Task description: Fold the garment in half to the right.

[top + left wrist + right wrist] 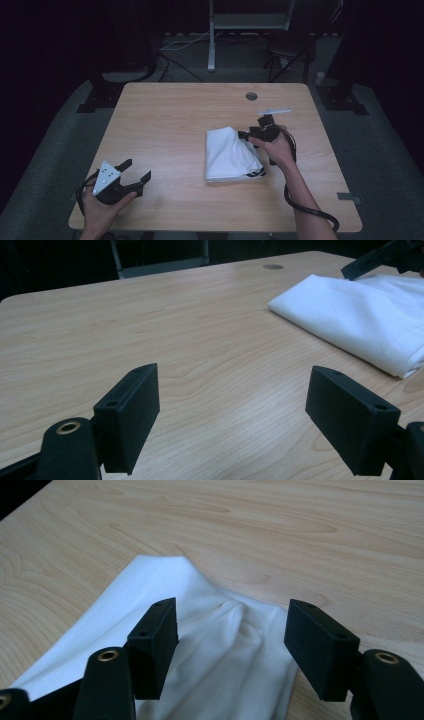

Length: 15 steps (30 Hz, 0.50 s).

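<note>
One pale wooden table (170, 130), dark room

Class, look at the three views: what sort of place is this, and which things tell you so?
Probably a lab or workroom set up for recording. A plain wooden table with a cable hole stands on grey carpet, dark stands and cables lie behind it, and hand-held grippers work on a white cloth.

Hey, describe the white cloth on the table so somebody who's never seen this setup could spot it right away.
On the light wooden table, look right of centre, just ahead of the right gripper, whose open jaws straddle a raised fold. There lies the folded white cloth, roughly rectangular. It is the table's one soft white thing, with a dark edge trim at its near right corner.
</note>
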Available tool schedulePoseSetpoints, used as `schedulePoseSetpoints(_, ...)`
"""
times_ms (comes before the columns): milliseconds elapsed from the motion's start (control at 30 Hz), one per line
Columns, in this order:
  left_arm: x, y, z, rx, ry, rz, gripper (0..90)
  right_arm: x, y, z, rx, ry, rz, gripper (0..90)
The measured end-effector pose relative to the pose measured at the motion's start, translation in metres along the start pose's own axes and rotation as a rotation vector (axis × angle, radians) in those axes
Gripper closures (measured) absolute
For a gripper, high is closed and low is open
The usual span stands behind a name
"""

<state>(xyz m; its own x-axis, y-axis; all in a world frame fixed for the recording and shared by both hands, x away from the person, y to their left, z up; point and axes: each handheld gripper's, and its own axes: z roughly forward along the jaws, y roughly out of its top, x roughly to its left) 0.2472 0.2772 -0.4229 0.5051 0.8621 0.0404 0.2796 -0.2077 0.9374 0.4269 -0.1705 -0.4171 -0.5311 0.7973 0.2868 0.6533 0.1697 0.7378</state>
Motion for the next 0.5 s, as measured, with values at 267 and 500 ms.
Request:
schedulePoseSetpoints(267, -0.002, -0.002, 0.003, 0.005, -0.005, 0.004, 21.3, 0.004, -0.001, 0.011, 0.039, -0.004, -0.027, 51.6)
schedulePoseSetpoints(500, -0.002, -0.002, 0.003, 0.007, -0.007, 0.011, 21.3, 0.006, -0.004, 0.017, 0.067, -0.010, -0.020, 66.3)
